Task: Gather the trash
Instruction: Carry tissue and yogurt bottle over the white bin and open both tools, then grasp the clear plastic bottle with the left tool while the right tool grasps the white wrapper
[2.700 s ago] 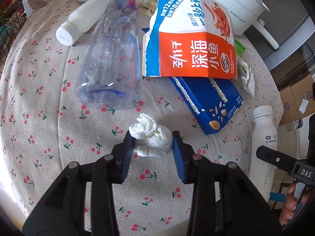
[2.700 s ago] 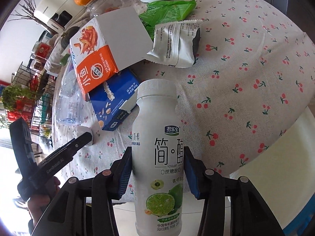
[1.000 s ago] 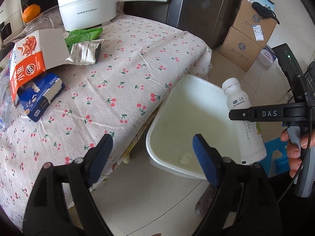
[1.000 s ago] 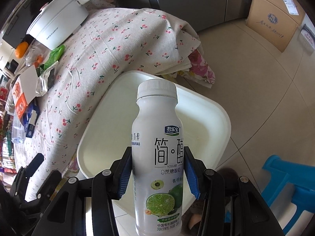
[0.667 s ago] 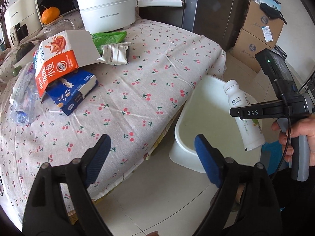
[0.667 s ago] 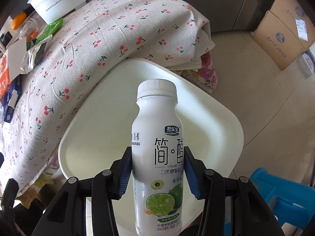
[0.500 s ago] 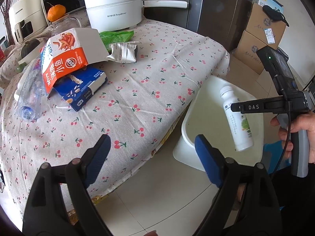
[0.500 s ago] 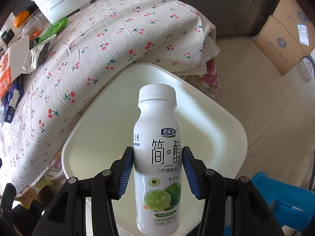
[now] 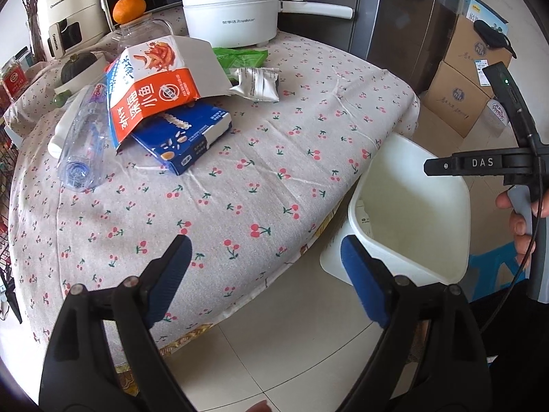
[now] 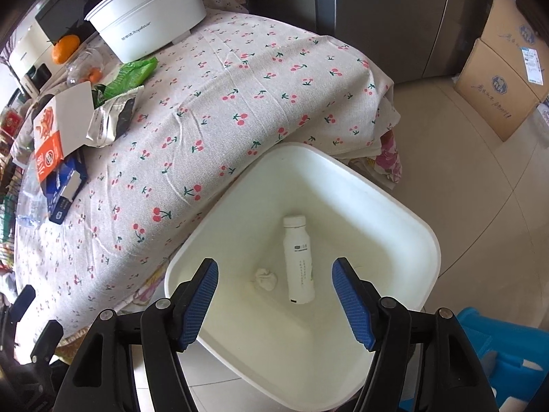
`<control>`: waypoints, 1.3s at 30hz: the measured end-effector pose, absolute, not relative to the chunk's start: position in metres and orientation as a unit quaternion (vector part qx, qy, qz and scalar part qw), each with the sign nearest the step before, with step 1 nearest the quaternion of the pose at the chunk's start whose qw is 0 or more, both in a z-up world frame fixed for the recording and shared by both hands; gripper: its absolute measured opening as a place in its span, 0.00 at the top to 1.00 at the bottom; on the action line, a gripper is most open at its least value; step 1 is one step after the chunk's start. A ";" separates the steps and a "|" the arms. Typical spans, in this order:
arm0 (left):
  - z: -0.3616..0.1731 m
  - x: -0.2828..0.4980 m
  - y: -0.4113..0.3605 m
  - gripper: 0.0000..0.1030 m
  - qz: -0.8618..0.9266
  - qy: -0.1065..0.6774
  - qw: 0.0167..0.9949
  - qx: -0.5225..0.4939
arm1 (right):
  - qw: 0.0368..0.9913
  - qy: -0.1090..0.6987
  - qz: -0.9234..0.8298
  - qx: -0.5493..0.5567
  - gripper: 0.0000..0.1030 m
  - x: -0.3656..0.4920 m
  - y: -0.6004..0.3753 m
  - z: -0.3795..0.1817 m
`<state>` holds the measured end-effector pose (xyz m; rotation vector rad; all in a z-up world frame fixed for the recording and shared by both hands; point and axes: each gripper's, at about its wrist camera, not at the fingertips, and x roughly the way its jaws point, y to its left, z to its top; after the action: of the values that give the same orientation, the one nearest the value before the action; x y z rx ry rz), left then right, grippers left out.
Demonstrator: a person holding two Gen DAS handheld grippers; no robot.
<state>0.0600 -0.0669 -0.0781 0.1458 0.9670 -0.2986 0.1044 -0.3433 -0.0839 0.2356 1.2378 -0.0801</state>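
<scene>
My right gripper (image 10: pixel 274 300) is spread wide and empty above the white bin (image 10: pixel 405 218). The yogurt bottle (image 10: pixel 299 259) lies flat on the bin floor, a crumpled tissue (image 10: pixel 265 279) just beside it; its label is too small to read. My left gripper (image 9: pixel 264 276) is also wide, empty, over the table's edge. On the cherry-print cloth (image 9: pixel 240 185): orange snack box (image 9: pixel 154 91) (Chinese lettering), blue box (image 9: pixel 185 137), clear bottle (image 9: pixel 82 147). The pot (image 9: pixel 228 12) reads "Royalstar".
</scene>
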 end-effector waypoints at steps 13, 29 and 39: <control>-0.071 0.070 0.003 0.14 -0.090 0.474 0.876 0.027 | 0.829 0.552 0.009 0.091 0.25 0.117 -0.298 -0.058; -0.051 0.189 0.108 0.14 -0.048 0.530 0.846 -0.037 | 0.832 0.549 0.084 0.013 0.21 0.191 -0.206 -0.030; -0.076 0.266 0.129 0.14 -0.040 0.550 0.832 -0.064 | 0.811 0.577 0.070 0.070 0.21 0.281 -0.197 -0.068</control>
<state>0.2665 0.1291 -0.0759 -0.1367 1.1663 -0.0858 0.2814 -0.1969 -0.0682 0.1506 1.2334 0.1488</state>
